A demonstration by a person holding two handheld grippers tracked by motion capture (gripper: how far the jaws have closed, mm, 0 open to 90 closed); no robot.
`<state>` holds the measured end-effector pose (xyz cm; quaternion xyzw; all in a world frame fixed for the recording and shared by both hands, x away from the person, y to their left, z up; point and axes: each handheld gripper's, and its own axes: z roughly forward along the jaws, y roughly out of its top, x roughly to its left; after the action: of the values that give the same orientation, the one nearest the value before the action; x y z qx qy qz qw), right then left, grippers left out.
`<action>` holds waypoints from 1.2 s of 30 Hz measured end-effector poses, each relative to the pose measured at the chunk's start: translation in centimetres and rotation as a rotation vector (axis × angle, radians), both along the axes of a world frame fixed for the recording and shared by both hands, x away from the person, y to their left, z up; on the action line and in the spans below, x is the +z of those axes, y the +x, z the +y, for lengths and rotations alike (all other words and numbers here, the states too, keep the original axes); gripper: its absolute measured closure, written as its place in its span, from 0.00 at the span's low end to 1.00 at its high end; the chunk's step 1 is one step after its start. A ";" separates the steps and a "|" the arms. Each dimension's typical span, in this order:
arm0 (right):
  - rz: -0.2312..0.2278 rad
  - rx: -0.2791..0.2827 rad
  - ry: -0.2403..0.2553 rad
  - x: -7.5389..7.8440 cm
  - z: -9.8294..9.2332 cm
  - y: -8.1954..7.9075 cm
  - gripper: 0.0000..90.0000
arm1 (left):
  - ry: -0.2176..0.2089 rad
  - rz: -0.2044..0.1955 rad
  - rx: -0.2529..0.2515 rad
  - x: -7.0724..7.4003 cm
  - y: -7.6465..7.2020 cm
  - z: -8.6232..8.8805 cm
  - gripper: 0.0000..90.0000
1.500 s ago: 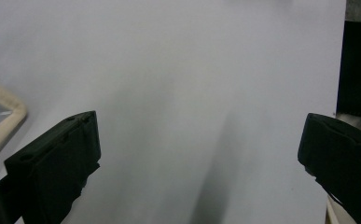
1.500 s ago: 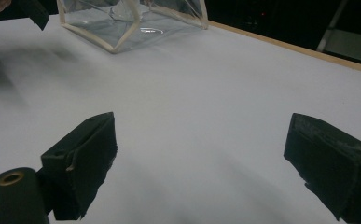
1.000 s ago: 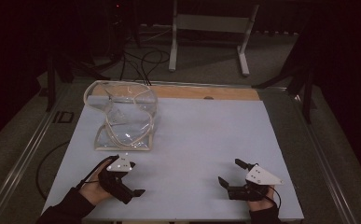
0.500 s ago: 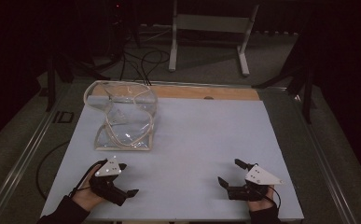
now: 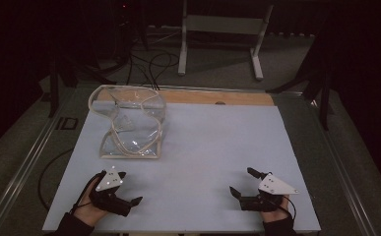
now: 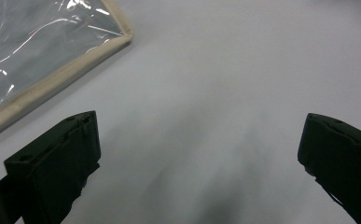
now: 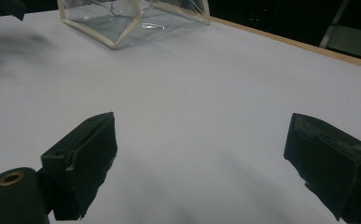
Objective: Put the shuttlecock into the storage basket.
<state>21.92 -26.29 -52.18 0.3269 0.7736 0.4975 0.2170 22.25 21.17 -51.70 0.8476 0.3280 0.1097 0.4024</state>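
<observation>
Pulling left gripper point(image 5: 129, 201) back from clear, cream-edged plastic pouch point(image 5: 129, 128), both grippers' jaws spread, empty, apparently resting, right gripper point(image 5: 244, 184) included.

The high view looks forward and down over the whole counter point(image 5: 217, 147). Both gripper views sit low and close to its surface, sharing the clear plastic bag point(image 5: 131, 129) point(image 6: 38, 51) point(image 7: 131, 18).

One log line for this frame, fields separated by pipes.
left gripper open, empty | right gripper open, empty | clear plastic bag with beige trim untouched on white table
</observation>
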 end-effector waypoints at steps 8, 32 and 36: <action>0.003 0.001 -0.004 0.0 0.1 0.0 0.10 | -0.008 -0.042 0.055 -0.3 0.0 0.5 0.00; 0.014 0.013 -0.014 -0.3 0.3 0.1 0.10 | -0.052 -0.098 0.131 -1.5 -0.2 1.3 0.00; 0.015 0.014 -0.013 -0.3 0.3 0.1 0.10 | -0.050 -0.096 0.128 -1.5 -0.2 1.2 0.00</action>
<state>21.99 -26.00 -52.45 0.3238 0.7807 0.4915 0.2100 22.00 22.34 -53.24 0.8083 0.3646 0.1678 0.4307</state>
